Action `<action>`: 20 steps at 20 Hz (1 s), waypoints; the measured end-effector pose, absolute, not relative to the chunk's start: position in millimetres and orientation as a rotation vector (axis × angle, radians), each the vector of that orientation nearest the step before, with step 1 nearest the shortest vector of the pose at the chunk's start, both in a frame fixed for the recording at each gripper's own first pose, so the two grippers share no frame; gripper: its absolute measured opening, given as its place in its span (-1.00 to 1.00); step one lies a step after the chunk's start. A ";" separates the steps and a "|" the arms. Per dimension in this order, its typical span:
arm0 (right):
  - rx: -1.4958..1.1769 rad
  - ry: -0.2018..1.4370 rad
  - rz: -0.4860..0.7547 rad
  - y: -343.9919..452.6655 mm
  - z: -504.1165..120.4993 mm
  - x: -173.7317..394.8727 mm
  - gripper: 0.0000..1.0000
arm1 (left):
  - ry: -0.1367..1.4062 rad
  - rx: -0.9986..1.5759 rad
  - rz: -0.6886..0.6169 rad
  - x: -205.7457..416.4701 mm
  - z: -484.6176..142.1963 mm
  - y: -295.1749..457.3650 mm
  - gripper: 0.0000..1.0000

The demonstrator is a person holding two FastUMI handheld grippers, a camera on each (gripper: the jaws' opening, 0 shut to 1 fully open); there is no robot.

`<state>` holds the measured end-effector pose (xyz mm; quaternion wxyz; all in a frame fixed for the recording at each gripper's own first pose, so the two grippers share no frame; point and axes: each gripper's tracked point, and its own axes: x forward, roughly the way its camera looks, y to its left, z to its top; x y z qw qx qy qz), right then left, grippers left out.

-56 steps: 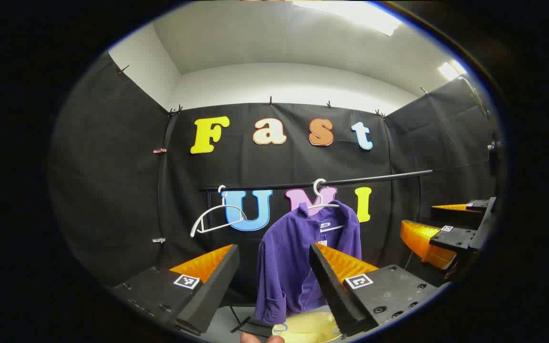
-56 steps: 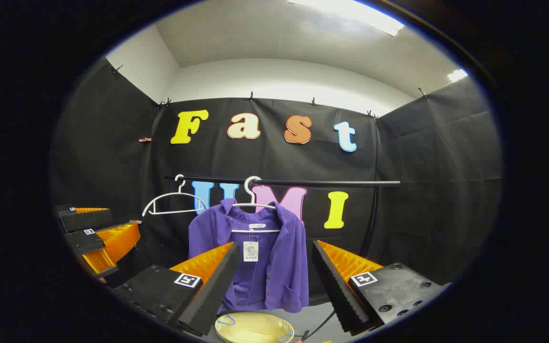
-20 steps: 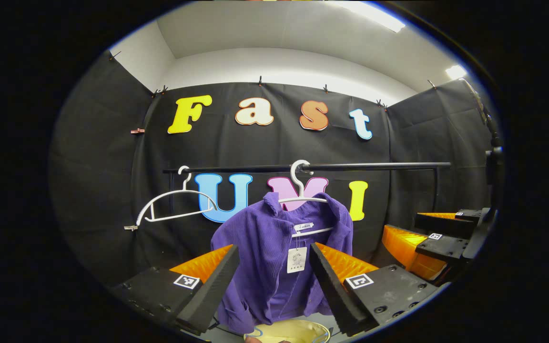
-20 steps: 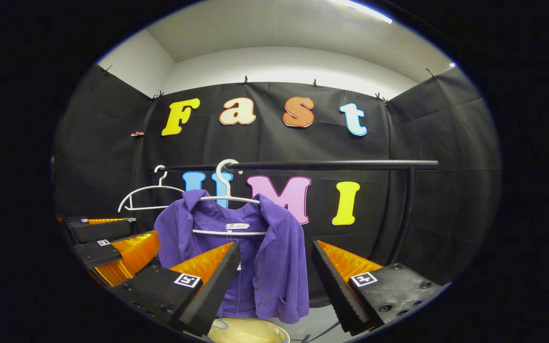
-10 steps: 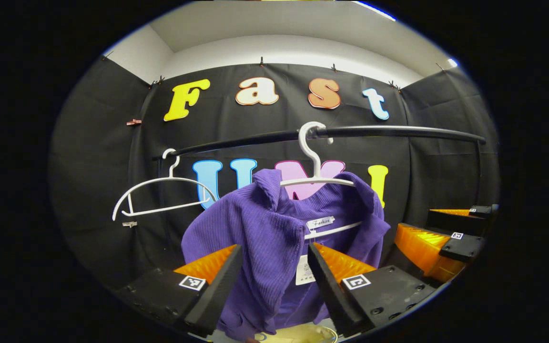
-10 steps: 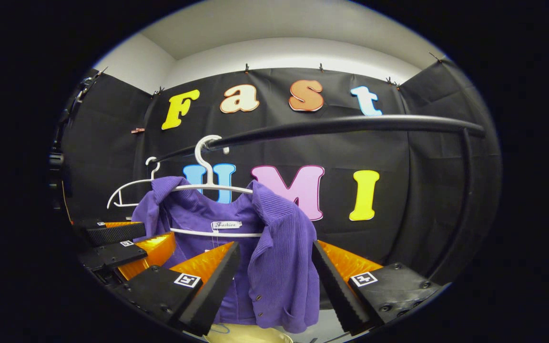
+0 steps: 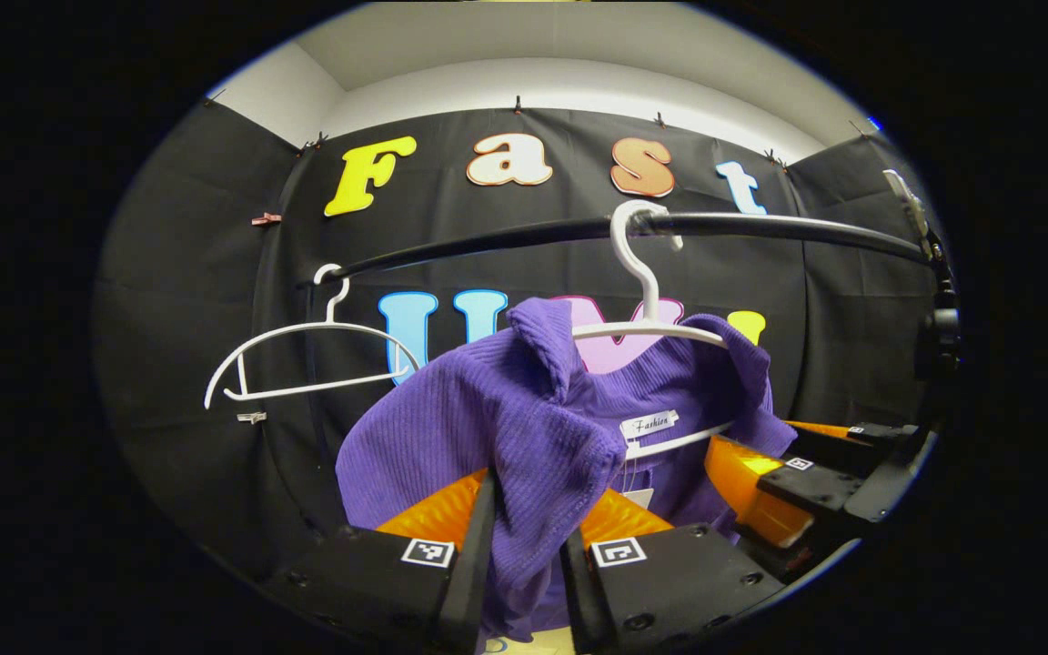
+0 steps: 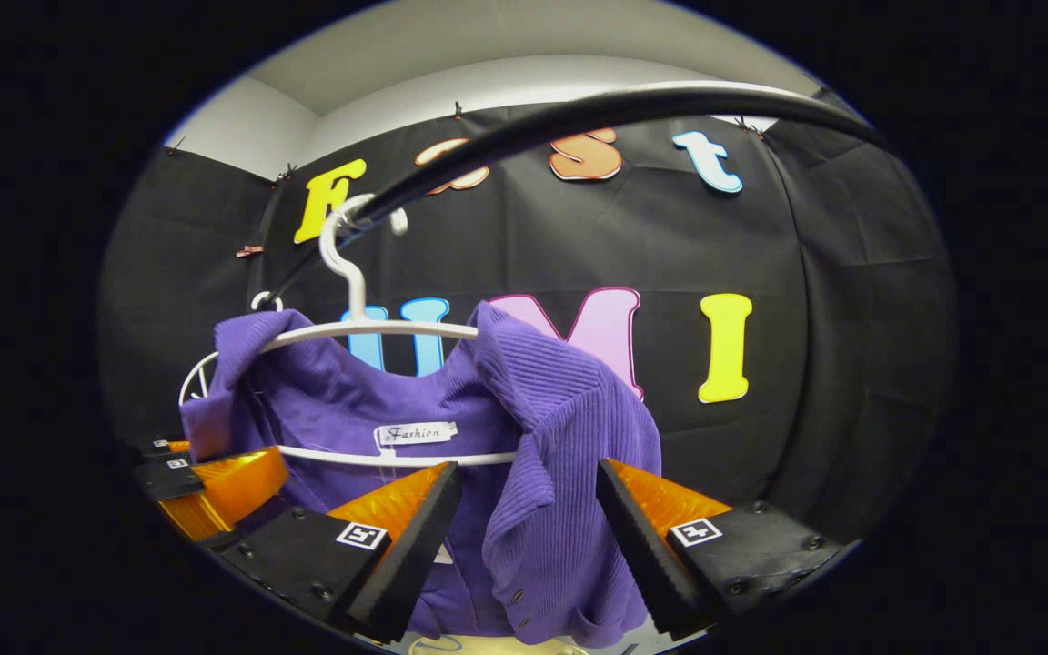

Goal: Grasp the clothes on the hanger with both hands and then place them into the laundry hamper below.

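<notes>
Left gripper (image 7: 524,546) clamped on the front fold of the purple shirt (image 7: 506,428); right gripper (image 8: 524,537) spread wide, straddling the opposite front panel without contact. The shirt hangs on a white hanger (image 8: 351,300) from the black rail (image 7: 760,226); an empty hanger (image 7: 306,359) hangs alongside.

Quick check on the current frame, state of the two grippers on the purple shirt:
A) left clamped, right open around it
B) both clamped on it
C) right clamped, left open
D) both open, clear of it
A: in the left gripper view the left gripper has both fingers pressed on a fold of the purple shirt, while in the right gripper view the right gripper stands wide open with the shirt's front edge hanging between its fingers.
</notes>
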<state>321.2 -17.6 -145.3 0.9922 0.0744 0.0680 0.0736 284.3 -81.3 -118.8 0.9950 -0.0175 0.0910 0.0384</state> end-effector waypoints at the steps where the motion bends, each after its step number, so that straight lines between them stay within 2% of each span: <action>1: 0.155 0.137 0.146 -15.6 -147.7 326.1 0.72 | 0.180 -0.030 0.077 283.7 -118.8 -80.1 -0.27; 2: 0.164 0.136 0.141 -14.2 -150.4 328.1 0.50 | 0.175 -0.028 0.083 281.5 -120.7 -76.5 -0.34; 3: 0.160 0.152 0.135 -15.1 -154.9 331.4 0.28 | 0.171 -0.032 0.090 281.9 -119.8 -74.0 -0.55; 4: 0.122 0.165 0.110 -19.2 -163.1 333.2 0.06 | 0.170 -0.037 0.098 281.5 -120.5 -72.0 -0.62; 5: 0.066 0.180 0.092 -27.1 -168.3 335.7 -0.40 | 0.171 -0.039 0.111 280.4 -119.2 -69.1 -0.82; 6: 0.040 0.193 0.104 -25.3 -170.6 332.2 -0.86 | 0.171 -0.036 0.125 279.6 -119.1 -64.8 -0.84; 8: 0.090 0.174 0.186 -8.2 -161.1 324.9 -0.81 | 0.174 -0.013 0.120 279.8 -119.4 -66.0 -0.87; 12: 0.054 0.048 0.139 -28.6 -133.2 321.9 -0.80 | 0.136 -0.004 0.104 274.9 -109.5 -65.1 -0.89; 13: 0.047 0.044 0.148 -25.1 -146.8 327.2 -0.80 | 0.138 -0.004 0.106 274.9 -108.4 -64.0 -0.89; 14: 0.046 0.053 0.150 -28.2 -135.0 320.7 -0.99 | 0.143 -0.004 0.106 274.2 -109.4 -64.1 -0.92; 15: 0.049 0.064 0.155 -27.0 -136.8 320.9 -0.92 | 0.142 -0.002 0.108 273.5 -107.9 -63.3 -0.89; 20: 0.013 -0.017 0.126 -38.1 -111.5 319.1 -0.92 | 0.150 0.000 0.107 271.7 -101.9 -58.8 -0.89</action>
